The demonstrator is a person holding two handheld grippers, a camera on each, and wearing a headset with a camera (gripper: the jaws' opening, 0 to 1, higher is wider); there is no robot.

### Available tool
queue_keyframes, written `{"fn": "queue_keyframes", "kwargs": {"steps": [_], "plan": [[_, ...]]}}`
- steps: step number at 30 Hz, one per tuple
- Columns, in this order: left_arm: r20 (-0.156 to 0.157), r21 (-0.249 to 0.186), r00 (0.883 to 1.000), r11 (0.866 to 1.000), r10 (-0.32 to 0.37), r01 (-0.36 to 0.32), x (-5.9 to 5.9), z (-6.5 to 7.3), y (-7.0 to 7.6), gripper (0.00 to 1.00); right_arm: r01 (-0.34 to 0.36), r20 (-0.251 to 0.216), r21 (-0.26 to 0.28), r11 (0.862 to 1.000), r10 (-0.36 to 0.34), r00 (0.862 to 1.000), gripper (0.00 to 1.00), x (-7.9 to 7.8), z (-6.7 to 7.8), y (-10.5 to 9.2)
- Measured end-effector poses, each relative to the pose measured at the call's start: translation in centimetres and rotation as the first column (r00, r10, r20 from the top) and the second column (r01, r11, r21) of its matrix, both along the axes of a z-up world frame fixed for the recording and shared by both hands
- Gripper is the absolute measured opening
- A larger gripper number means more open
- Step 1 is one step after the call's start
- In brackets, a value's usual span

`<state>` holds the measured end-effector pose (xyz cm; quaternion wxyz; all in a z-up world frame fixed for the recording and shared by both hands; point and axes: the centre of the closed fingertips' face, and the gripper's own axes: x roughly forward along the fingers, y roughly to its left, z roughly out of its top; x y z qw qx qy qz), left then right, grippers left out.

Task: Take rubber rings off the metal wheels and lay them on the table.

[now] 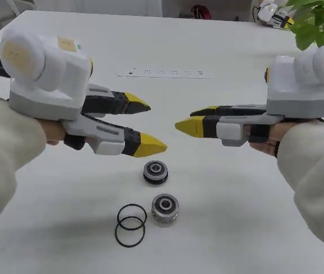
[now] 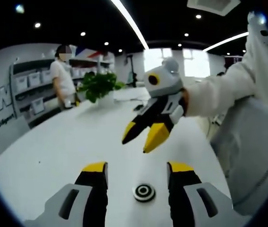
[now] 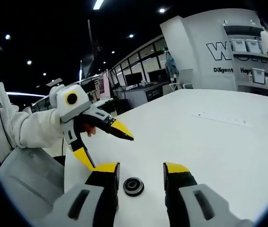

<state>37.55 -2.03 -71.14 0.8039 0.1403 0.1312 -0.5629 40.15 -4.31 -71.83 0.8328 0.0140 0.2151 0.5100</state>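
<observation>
Two metal wheels lie on the white table (image 1: 236, 217). The farther wheel (image 1: 155, 171) carries a black rubber ring; it lies below and between my jaws in the left gripper view (image 2: 143, 191) and in the right gripper view (image 3: 133, 186). The nearer wheel (image 1: 165, 208) looks bare and silver. Two loose rubber rings (image 1: 131, 224) overlap on the table just left of it. My left gripper (image 1: 152, 127) (image 2: 138, 166) hovers open above the wheels, holding nothing. Facing it, my right gripper (image 1: 180, 123) (image 3: 141, 166) is open and empty too.
A long white strip (image 1: 164, 72) lies flat on the table beyond the grippers. A green plant (image 1: 319, 20) stands at the far right corner. Beside wall shelves past the table's end stands a person (image 2: 64, 75).
</observation>
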Motion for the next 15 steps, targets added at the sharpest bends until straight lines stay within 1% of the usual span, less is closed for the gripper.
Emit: {"fn": "queue_keyframes", "kwargs": {"steps": [1,2,3,7,9,12,15], "plan": [[-0.002,0.011,1.000,1.000,0.001,-0.001,0.0,-0.6,-0.1,0.51,-0.008,-0.006,-0.010,1.000,0.008,1.000,0.34,-0.2,-0.5,0.2],[-0.003,0.016,1.000,1.000,0.001,-0.001,0.0,-0.7,-0.1,0.50,-0.011,-0.009,-0.014,1.000,0.011,1.000,0.34,-0.3,-0.6,0.2],[-0.003,0.033,1.000,0.999,0.002,-0.002,0.1,-1.5,-0.1,0.50,-0.018,-0.019,-0.030,0.999,0.018,1.000,0.34,-0.5,-1.3,0.3],[0.000,0.070,1.000,0.998,0.005,-0.005,0.2,-2.9,-0.1,0.46,-0.037,-0.047,-0.057,0.998,0.034,0.998,0.34,-1.2,-2.7,0.7],[-0.004,0.081,1.000,0.997,0.007,-0.006,0.2,-3.5,-0.1,0.45,-0.049,-0.060,-0.073,0.996,0.044,0.997,0.34,-1.5,-3.3,0.9],[-0.016,0.085,1.000,0.996,0.003,-0.002,0.1,-4.1,-0.2,0.45,-0.065,-0.068,-0.090,0.994,0.059,0.996,0.34,-2.0,-3.9,1.1],[-0.018,0.097,1.000,0.995,-0.001,0.003,-0.1,-4.9,-0.1,0.39,-0.083,-0.075,-0.110,0.990,0.075,0.994,0.34,-2.4,-4.4,1.3]]}}
